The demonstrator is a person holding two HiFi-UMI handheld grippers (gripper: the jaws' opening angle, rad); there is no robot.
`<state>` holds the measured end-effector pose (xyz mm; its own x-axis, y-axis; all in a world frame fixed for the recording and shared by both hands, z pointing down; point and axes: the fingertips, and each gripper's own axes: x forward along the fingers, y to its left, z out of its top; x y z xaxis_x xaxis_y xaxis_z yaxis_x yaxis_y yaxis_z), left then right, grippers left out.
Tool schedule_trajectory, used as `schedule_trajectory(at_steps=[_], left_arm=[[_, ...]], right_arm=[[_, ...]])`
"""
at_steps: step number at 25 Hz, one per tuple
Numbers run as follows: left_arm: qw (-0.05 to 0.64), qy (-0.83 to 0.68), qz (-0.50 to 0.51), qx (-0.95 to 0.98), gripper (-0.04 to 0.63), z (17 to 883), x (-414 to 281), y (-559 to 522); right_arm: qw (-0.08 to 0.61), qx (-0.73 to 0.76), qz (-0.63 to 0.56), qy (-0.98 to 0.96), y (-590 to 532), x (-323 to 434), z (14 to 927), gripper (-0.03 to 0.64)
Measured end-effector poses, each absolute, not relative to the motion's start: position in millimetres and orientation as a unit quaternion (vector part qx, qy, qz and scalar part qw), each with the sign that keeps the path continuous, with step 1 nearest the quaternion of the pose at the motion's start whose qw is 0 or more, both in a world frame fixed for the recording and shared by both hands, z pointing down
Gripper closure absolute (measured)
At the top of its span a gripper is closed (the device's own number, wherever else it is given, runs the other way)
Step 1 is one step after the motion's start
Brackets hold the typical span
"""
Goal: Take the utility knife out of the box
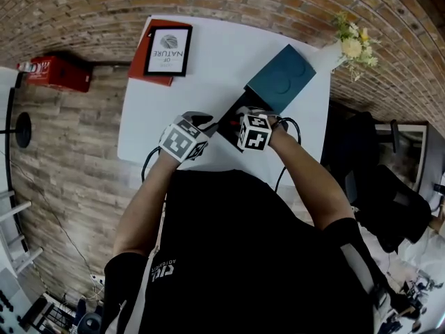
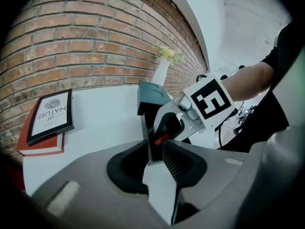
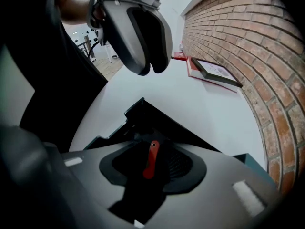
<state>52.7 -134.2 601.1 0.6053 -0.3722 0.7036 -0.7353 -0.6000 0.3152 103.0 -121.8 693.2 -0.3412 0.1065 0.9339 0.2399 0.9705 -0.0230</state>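
Observation:
The box [image 1: 231, 119] lies open on the white table [image 1: 208, 75], its black inside showing and its teal lid [image 1: 281, 75] folded back. My left gripper [image 1: 208, 125] is at the box's near left side; in the left gripper view it [image 2: 155, 154] is shut on a thin wall of the box [image 2: 148, 144]. My right gripper [image 1: 243, 119] points steeply down into the box. Its jaws [image 3: 152, 162] stand wide, with the red part of the utility knife [image 3: 151, 159] loose between them. That red part [image 2: 161, 138] also shows in the left gripper view. The knife's dark body is hard to make out.
A framed print [image 1: 167, 50] lies on a red book [image 1: 149, 72] at the table's far left corner. A vase of flowers [image 1: 353, 44] stands at the far right corner. Brick wall surrounds the table; a red case [image 1: 59, 72] sits on the floor to the left.

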Motion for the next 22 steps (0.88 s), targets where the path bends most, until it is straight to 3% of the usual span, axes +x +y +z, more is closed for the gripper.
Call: schedule_trajectory(at_steps=[7,15,22], left_arm=[[0.312,-0.342,0.289,0.838,0.494,597.5,43.5,-133.0],[0.316,-0.341,0.284,0.839,0.494,598.2,40.3,-135.3],[0.318,-0.322,0.286,0.845,0.494,598.9,52.6,-135.9]], right_arm=[[0.564,-0.131,-0.051,-0.814,-114.4,94.2,701.0,0.552],[0.556,-0.132,-0.025,-0.82,-107.9,101.9,695.5,0.558],[0.506,-0.063,-0.015,-0.86,-121.1,104.0,656.6,0.557]])
